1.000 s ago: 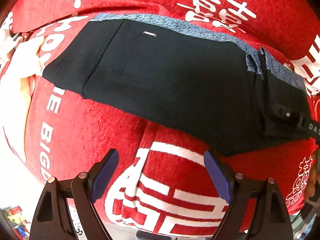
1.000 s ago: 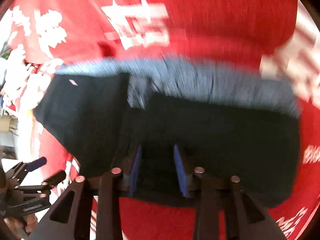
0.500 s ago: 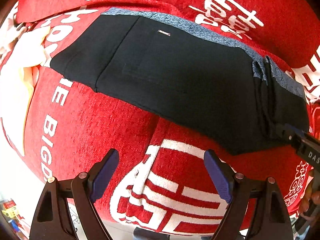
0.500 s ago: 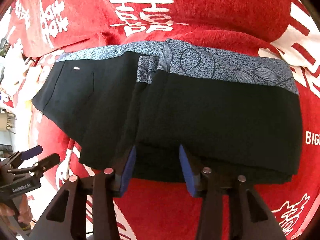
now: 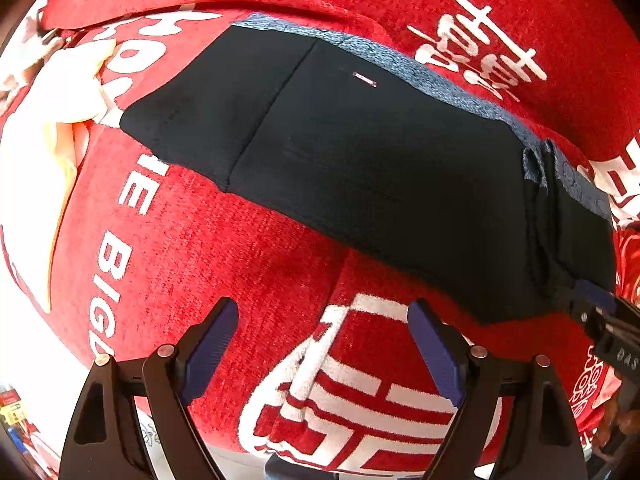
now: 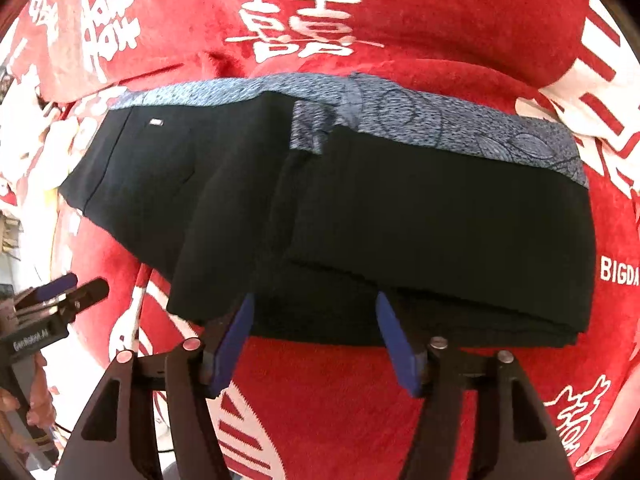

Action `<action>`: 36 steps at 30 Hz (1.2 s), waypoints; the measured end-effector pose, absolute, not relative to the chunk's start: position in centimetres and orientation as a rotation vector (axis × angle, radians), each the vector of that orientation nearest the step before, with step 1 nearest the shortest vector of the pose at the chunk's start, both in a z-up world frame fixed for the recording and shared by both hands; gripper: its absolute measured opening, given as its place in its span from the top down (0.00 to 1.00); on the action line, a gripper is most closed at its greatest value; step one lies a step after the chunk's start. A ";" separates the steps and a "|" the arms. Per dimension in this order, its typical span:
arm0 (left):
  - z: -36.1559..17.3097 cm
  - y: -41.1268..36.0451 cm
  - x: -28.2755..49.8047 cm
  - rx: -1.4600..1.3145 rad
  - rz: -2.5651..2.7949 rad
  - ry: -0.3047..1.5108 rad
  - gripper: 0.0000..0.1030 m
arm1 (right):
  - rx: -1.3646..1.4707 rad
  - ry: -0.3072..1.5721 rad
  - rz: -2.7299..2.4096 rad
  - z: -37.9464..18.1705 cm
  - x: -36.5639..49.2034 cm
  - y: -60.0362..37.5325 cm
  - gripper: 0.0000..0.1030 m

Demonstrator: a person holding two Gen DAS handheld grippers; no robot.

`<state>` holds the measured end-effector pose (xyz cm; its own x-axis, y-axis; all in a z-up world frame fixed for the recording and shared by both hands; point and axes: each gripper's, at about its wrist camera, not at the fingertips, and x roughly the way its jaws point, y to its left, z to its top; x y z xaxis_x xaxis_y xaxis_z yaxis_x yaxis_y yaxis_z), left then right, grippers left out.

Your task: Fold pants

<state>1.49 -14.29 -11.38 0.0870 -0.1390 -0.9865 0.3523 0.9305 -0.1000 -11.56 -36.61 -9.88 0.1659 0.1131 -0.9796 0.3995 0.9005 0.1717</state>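
Black pants [image 5: 380, 168] with a blue-grey patterned waistband [image 6: 440, 124] lie folded on a red blanket. In the right wrist view the right part [image 6: 440, 240] is folded over in layers. My left gripper [image 5: 324, 344] is open and empty, held back over the blanket short of the pants' near edge. My right gripper [image 6: 314, 332] is open, its fingertips at the near edge of the folded stack; nothing is held. The right gripper also shows in the left wrist view [image 5: 600, 316], and the left gripper in the right wrist view [image 6: 68, 286].
The red blanket [image 5: 200, 260] with white characters and letters covers the whole surface. A pale cream cloth [image 5: 52, 120] lies at the left edge. Clutter shows past the blanket's left edge [image 6: 12, 236].
My right gripper has opened wider and drawn back from the folded stack, letting the fold rest. The left gripper stayed open and shifted slightly; the pants appear a little farther right.
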 end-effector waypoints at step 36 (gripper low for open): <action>-14.1 -4.3 9.8 -0.422 -0.563 1.312 0.15 | 0.494 1.454 0.000 -10.4 -8.3 -27.8 0.32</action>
<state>9.84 -4.33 -14.11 0.1557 -0.6061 -0.7800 0.1477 0.7950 -0.5883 -8.30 -27.77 -10.36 0.1355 0.2937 -0.9462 0.2942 0.9000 0.3215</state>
